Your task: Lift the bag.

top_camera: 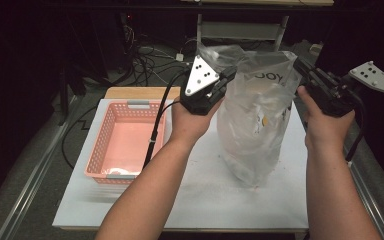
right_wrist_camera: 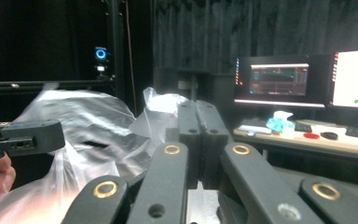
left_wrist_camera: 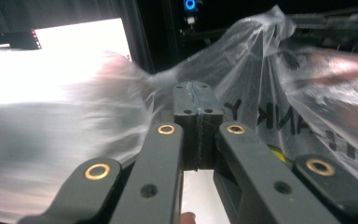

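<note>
- The tabletop (top_camera: 200, 200) is a flat white board, matt and faintly speckled, with a bare wooden strip showing at its far edge.
- The plastic bag (top_camera: 255, 120) is the biggest thing on it: thin, clear, crinkled film with dark lettering near the top. It stands upright on the right half of the tabletop, its mouth lifted and stretched between my two claws, its bottom sagging onto the board. Inside I make out a small yellowish item about halfway down; the rest is too hazy to tell.
- The pink basket (top_camera: 125, 142) sits left of the bag, well apart from it: rigid plastic, rectangular, with lattice walls and grey handle grips at both short ends. I see nothing lying on its floor.
- My left forearm comes up from the bottom edge, wrist bent back, hand wrapped around the left claw (top_camera: 226, 75). Its black jaws are pressed together on the bag's upper left rim; in the left gripper view the film bunches right at the closed tips.
- My right hand holds the right claw (top_camera: 300, 67) at the bag's upper right edge, at about the same height. Its jaws are also pressed together, with a fold of the film pinched at the tips in the right gripper view.
</note>
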